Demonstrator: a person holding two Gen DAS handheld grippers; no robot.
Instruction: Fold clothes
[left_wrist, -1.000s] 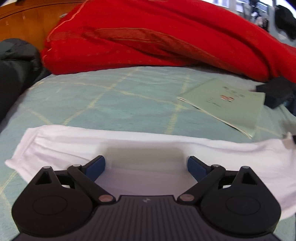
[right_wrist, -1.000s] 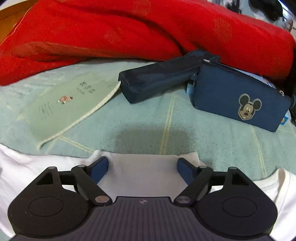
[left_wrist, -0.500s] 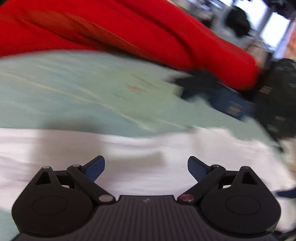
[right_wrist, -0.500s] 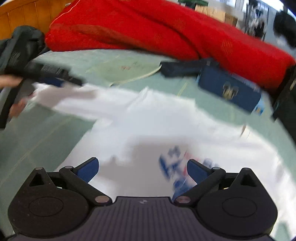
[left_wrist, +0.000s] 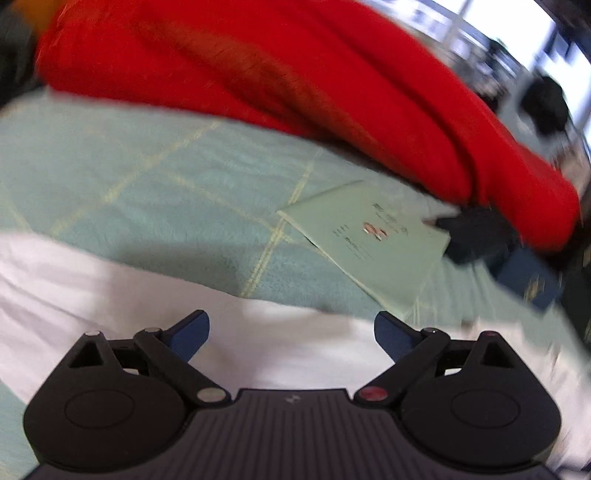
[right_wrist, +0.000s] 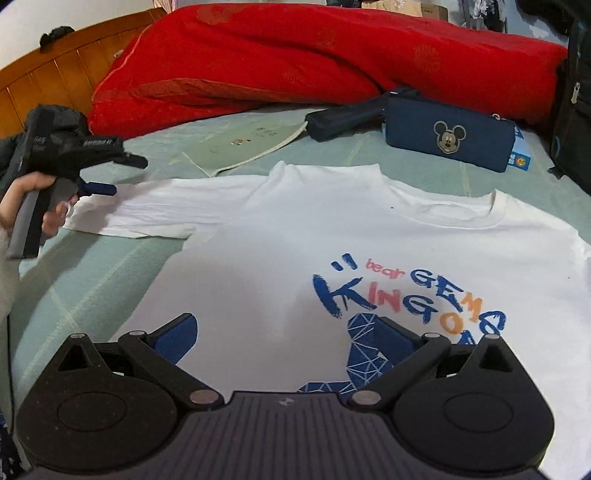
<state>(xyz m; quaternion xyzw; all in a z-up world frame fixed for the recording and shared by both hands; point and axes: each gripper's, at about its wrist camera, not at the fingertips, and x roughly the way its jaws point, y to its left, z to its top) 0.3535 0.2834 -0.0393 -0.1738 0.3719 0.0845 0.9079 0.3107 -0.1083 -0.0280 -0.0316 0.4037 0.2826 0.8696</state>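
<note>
A white T-shirt (right_wrist: 295, 236) is lying print-up on the green bed (right_wrist: 110, 266), directly beneath the right gripper (right_wrist: 288, 332), which is hovering wide and empty. The left gripper (left_wrist: 291, 332), likewise spread, is hanging over its sleeve; gathering that sleeve inward looks next. A red quilt (right_wrist: 295, 55) is crowding the headboard beyond.

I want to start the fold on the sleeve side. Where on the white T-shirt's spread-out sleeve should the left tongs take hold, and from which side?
Probably the outer cuff edge of the sleeve of the white T-shirt. It lies flat and stretched toward the left tongs, which hang open just beyond that end. Come in low from that outer end, slipping one finger under the hem, since flat cloth offers only its edge to pinch.
</note>
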